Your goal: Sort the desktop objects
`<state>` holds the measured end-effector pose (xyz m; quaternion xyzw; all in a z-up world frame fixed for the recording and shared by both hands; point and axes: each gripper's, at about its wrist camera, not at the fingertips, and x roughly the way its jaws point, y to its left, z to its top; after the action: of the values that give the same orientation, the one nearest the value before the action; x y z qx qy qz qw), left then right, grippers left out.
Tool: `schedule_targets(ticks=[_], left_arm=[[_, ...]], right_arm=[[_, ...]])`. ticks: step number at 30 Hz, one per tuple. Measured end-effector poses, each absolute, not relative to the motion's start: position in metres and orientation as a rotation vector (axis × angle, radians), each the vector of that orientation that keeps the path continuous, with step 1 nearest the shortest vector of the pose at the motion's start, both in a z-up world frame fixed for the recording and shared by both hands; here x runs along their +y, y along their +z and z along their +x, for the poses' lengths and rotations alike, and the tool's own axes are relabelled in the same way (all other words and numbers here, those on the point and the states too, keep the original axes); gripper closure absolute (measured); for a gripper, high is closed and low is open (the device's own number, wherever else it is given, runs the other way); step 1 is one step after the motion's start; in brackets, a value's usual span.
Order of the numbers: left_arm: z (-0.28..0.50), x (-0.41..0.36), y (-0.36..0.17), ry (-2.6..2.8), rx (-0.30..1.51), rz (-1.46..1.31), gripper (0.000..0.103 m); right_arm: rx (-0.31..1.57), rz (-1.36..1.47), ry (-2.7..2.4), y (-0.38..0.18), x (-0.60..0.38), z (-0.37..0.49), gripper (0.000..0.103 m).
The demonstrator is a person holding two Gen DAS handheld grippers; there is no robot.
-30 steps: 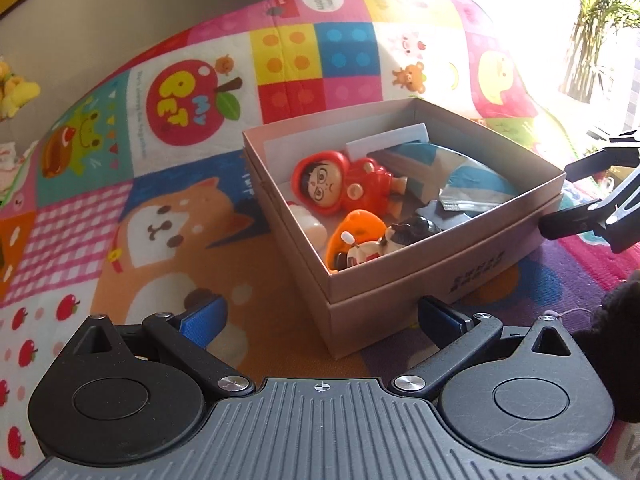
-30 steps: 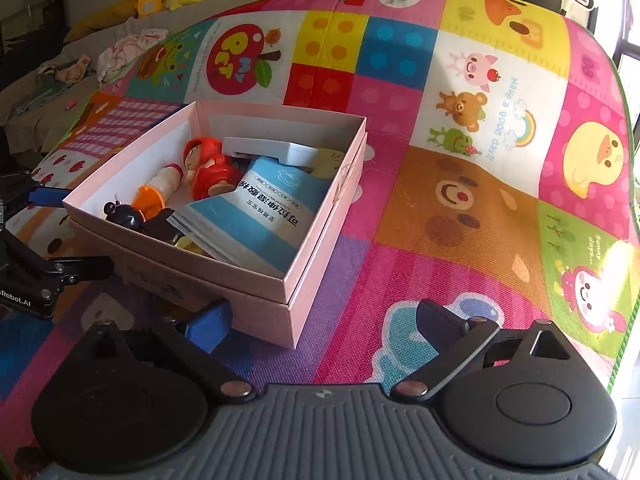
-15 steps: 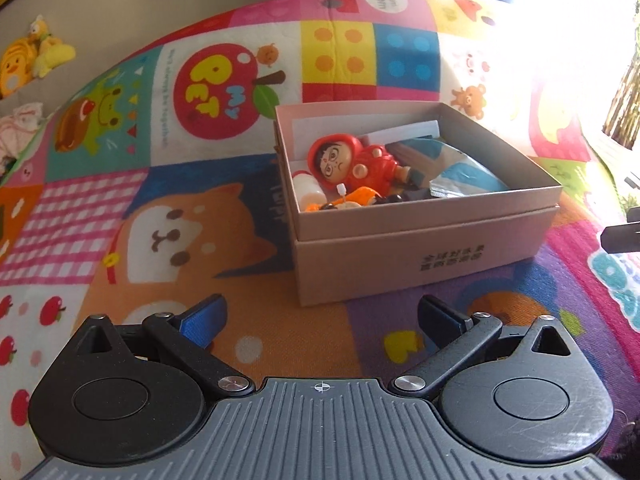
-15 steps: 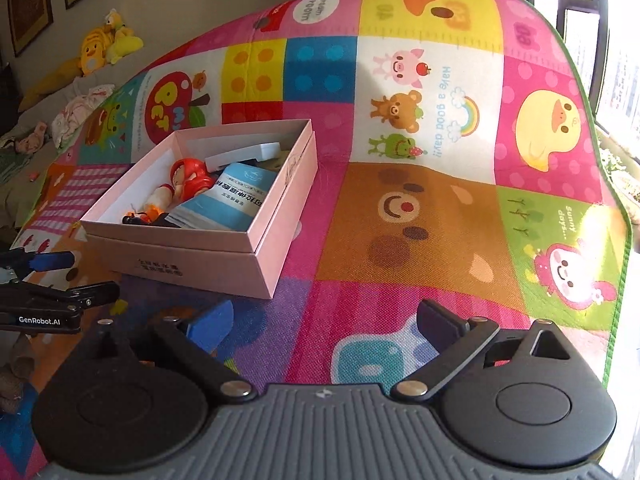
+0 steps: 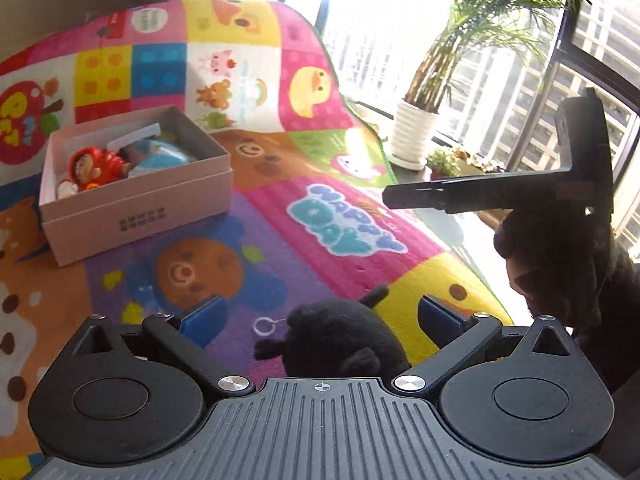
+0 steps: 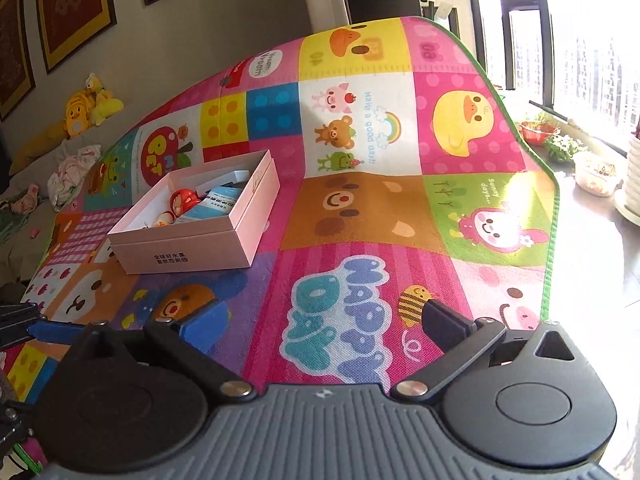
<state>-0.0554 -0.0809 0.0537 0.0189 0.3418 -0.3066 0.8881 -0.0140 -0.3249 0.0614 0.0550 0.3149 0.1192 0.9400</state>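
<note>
Black plush toy (image 5: pixel 340 340) between wide-spread left hand-held gripper (image 5: pixel 320 316) fingers.

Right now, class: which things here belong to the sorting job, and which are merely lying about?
Belonging to the job:
pink box
red-hooded doll
blue packet
black plush toy between the left tool fingers

Lying about:
potted palm
yellow plush toys
play mat
</note>
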Motion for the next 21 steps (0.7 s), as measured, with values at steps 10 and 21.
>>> schedule_targets(ticks=[10,21], left_arm=[[-0.066,-0.067,0.044,-0.402,0.648,0.215,0.000],[-0.046,0.015,0.027,-0.081,0.705,0.130,0.000]], right_arm=[[0.623,0.062,0.303,0.062,-0.304,-0.034,0.000],[0.646,-0.071,0.496,0.055,-0.234,-0.039,0.000]])
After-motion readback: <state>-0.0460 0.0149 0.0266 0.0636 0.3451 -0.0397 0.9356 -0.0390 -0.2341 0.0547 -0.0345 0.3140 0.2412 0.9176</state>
